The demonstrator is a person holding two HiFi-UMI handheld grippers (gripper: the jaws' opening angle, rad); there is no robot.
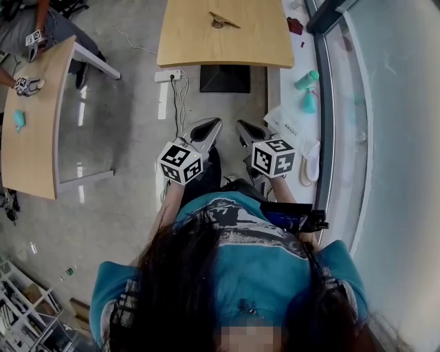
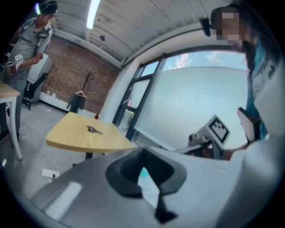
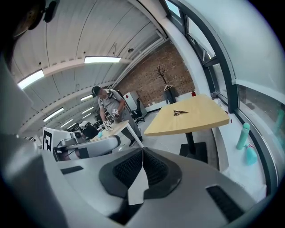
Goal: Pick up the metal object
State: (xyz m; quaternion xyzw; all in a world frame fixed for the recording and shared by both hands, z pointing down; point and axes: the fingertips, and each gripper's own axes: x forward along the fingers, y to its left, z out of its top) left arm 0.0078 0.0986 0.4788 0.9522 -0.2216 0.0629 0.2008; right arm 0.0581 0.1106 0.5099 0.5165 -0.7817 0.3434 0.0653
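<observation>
A grey concrete floor fills the room, and a pale wooden table [image 1: 185, 41] stands at the top centre of the head view. The metal object [image 1: 223, 20] lies on it toward the far edge, well apart from both grippers. At mid-frame, the left gripper [image 1: 212, 126] and right gripper [image 1: 243, 128] have their jaws pressed together on nothing. The object looks thin, stiff, light and probably slippery. Its bunched left end seems the safest hold for 1 gripper.
</observation>
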